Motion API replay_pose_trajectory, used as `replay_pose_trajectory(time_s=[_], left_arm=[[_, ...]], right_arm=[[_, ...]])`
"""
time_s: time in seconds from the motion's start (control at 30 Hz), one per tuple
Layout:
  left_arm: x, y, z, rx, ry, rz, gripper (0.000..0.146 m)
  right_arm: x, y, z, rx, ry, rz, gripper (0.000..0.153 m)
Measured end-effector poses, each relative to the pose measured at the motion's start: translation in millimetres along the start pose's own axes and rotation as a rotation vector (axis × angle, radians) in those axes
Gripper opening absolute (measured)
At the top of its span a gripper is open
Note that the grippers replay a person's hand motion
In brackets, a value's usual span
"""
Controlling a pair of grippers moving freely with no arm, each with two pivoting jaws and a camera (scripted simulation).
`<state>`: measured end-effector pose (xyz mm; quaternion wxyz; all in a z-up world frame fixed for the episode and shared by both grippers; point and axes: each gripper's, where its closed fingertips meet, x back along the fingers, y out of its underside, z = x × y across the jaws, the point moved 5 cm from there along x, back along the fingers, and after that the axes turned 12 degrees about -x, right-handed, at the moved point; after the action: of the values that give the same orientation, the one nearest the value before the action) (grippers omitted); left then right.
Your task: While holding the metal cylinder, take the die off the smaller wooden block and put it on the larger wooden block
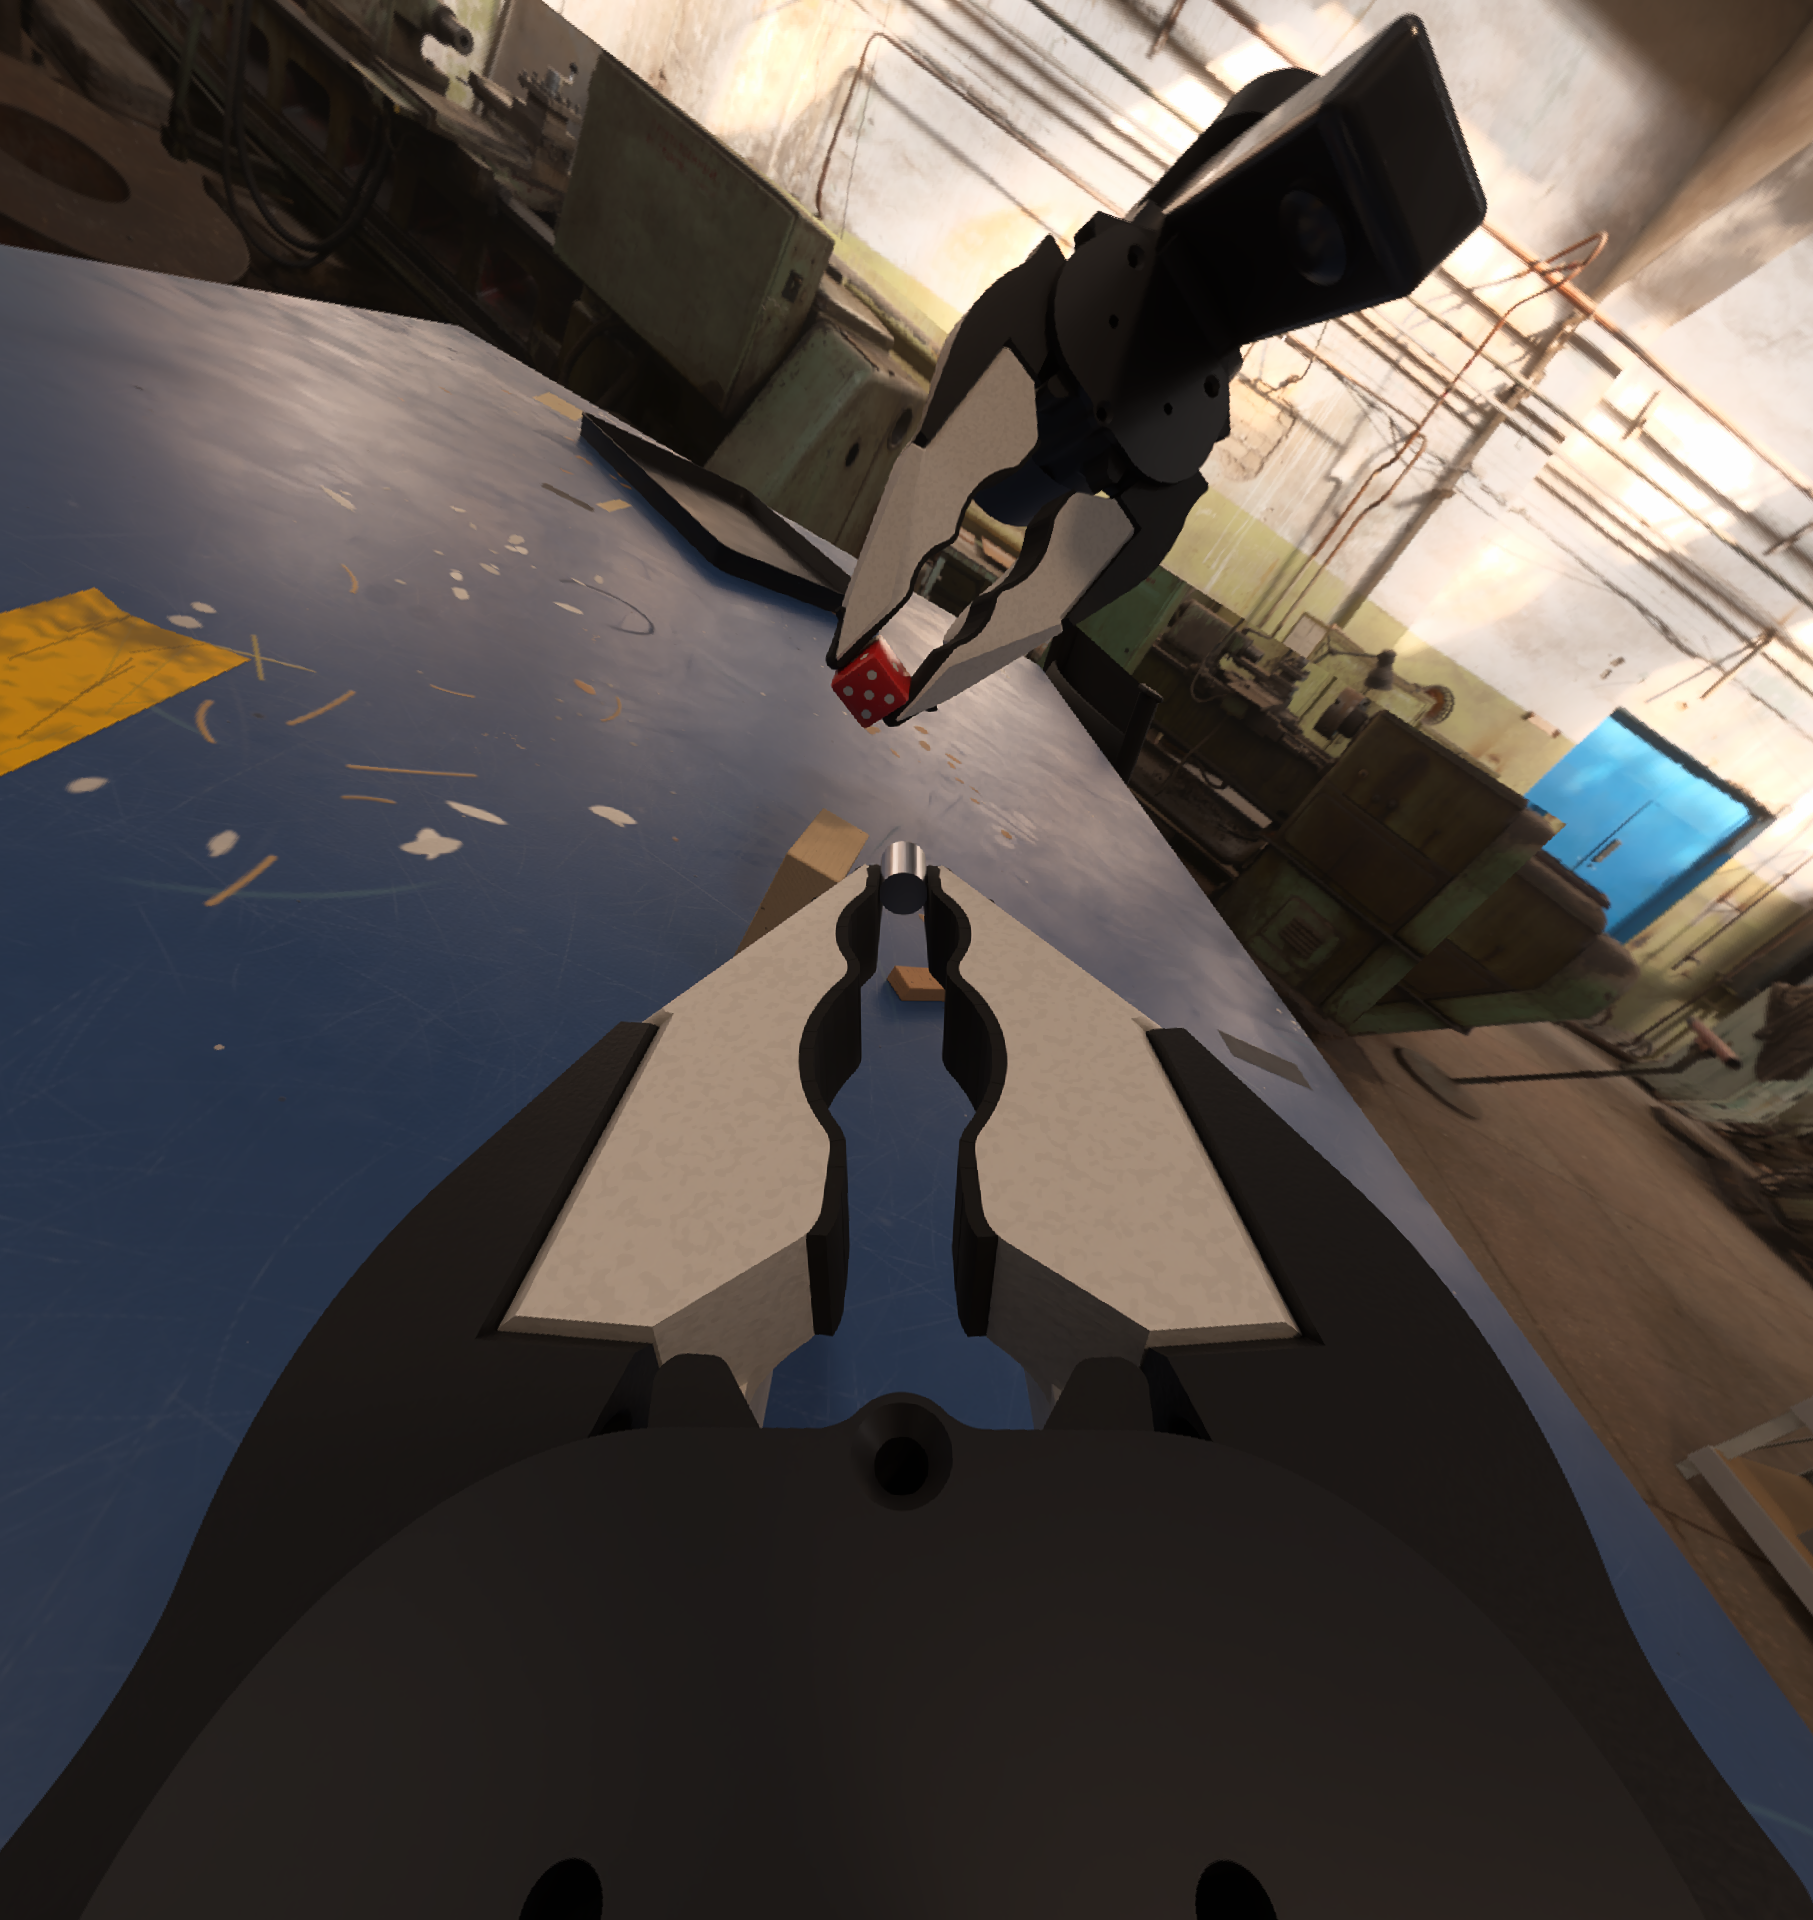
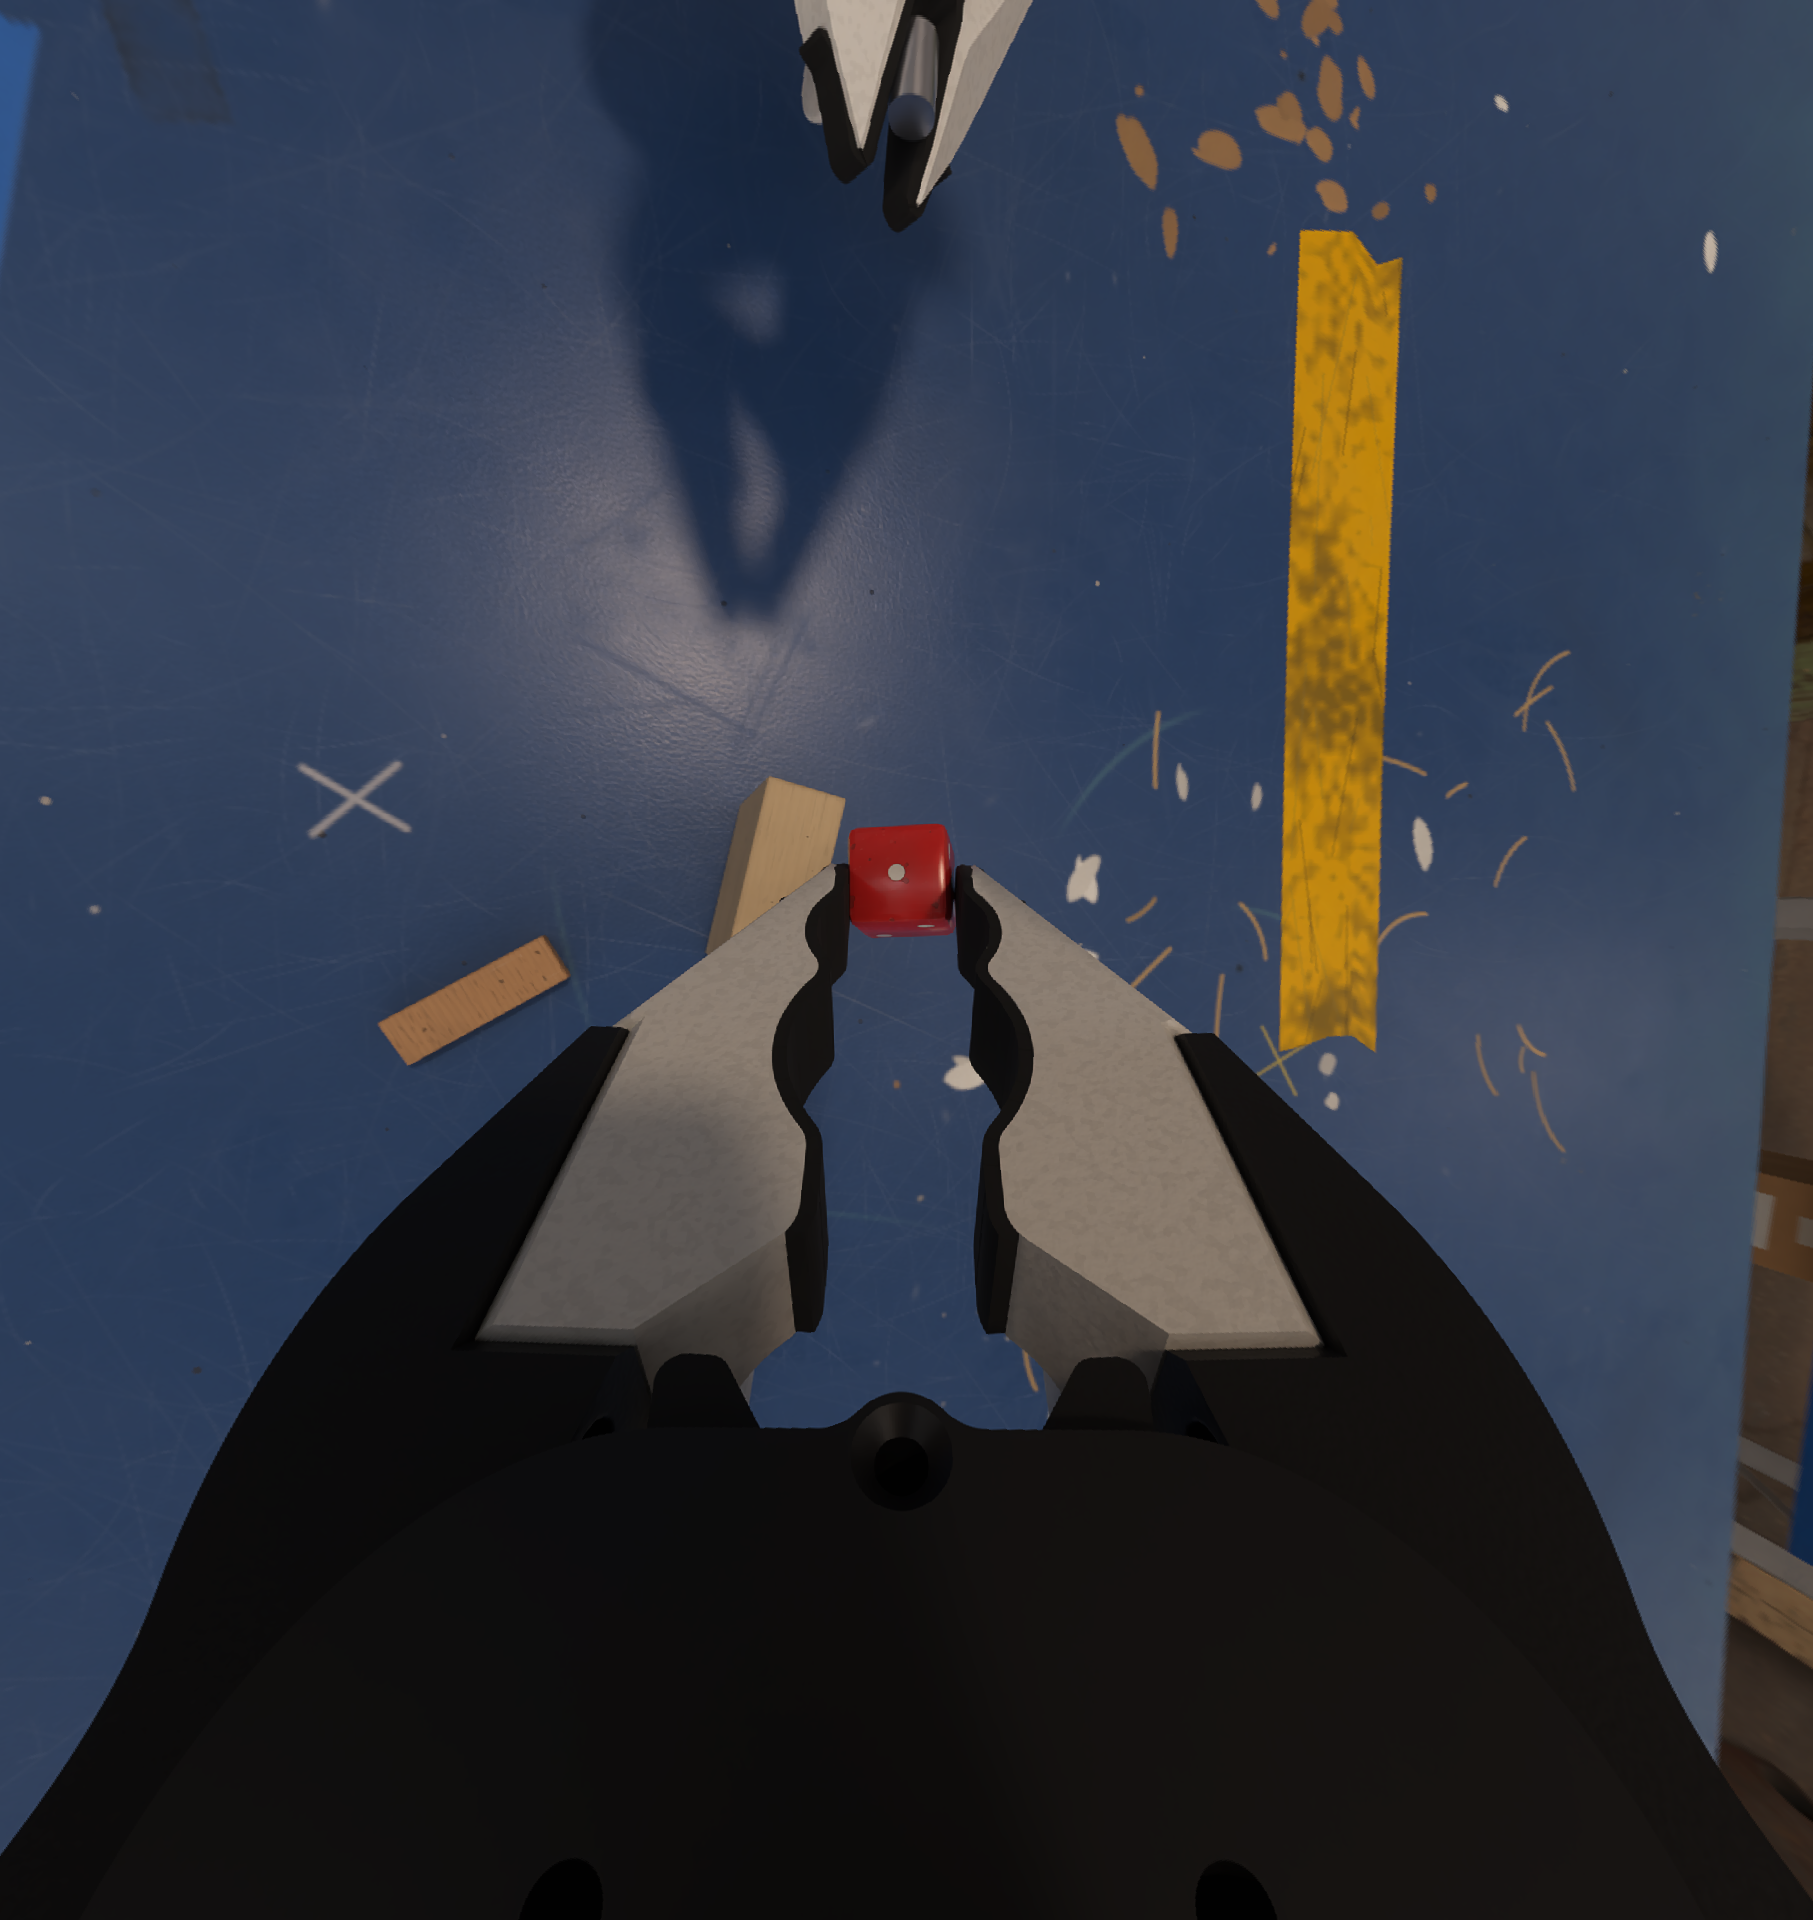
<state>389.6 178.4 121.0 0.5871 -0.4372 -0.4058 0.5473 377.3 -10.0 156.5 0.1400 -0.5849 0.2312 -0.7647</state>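
Note:
My left gripper is shut on a small metal cylinder and holds it above the blue table. My right gripper is shut on a red die and holds it in the air. Looking down, the die sits just right of the larger wooden block, which lies on the table. The smaller, flat wooden block lies bare to its left. In the left wrist view the right gripper hangs with the die beyond the larger block; the smaller block shows between my fingers. The left gripper with the cylinder shows in the right wrist view.
A yellow tape strip lies right of the blocks, with wood shavings and a white cross mark on the table. A flat black tray sits at the far edge. The table edge runs close by.

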Motion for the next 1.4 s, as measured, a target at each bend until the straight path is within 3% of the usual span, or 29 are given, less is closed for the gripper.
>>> replay_pose_trajectory(time_s=[0.33,1.4], left_arm=[[0.4,0.0,-1.0,0.003,-0.006,0.003,0.007],[-0.5,0.3,-0.2,0.001,-0.001,0.001,0.007]], right_arm=[[-0.7,0.0,-5.2,0.013,0.076,-0.007,0.02],[-2.4,0.9,-2.9,-0.02,0.074,-0.042,0.02]])
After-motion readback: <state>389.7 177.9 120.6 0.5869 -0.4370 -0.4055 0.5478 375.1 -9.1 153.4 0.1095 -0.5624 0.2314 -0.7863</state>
